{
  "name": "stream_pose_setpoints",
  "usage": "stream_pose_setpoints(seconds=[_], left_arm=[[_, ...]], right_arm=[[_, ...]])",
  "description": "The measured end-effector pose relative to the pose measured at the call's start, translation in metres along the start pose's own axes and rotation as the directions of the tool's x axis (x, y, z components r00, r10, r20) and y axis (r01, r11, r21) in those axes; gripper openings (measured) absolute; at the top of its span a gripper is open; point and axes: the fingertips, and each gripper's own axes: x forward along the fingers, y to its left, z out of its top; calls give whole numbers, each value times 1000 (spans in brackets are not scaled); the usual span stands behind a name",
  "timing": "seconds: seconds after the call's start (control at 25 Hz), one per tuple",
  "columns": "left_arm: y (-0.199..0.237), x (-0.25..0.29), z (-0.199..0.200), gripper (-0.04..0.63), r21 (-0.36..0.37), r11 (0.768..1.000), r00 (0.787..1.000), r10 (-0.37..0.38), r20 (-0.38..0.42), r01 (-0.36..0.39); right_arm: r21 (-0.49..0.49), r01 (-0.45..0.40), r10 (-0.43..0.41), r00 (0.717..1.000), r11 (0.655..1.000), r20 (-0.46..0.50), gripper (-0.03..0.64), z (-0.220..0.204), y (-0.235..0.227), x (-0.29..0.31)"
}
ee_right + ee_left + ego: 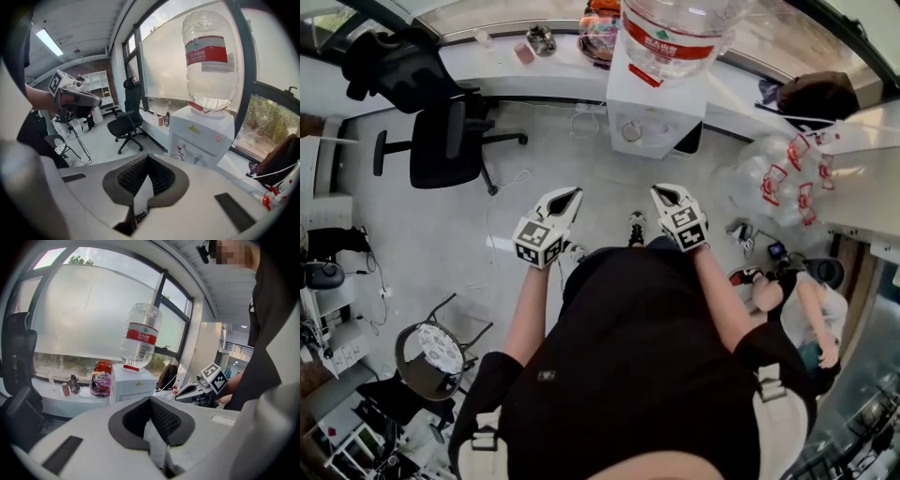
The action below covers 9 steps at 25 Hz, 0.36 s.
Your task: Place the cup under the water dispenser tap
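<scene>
Bottle point(209, 56) neck-down on white dispenser point(201, 136); colourful items point(102, 367) in bowl point(96, 391)

The bottle point(670, 33) runs off the head view's top edge, so its upper end is unseen. A round thing point(631, 131) at the front of the dispenser point(652, 108) is too small to tell — cup or fitting, it cannot be said. Small items point(541, 39) on the sill point(487, 58) are likewise unclear. In the left gripper view the left gripper point(157, 427) covers the dispenser's lower front, taps included. The torso point(647, 356) hides the floor beneath it — and a second person point(811, 309) at the right shows only in part.
</scene>
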Motion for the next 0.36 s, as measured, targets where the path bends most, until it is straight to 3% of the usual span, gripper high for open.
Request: stream_pose_setpoints(seconds=[0.36], left_arm=[[-6, 16, 5, -1, -10, 1000, 1000, 20, 10, -20]], right_arm=[[-36, -37, 37, 999, 999, -15, -6, 0, -11, -3]])
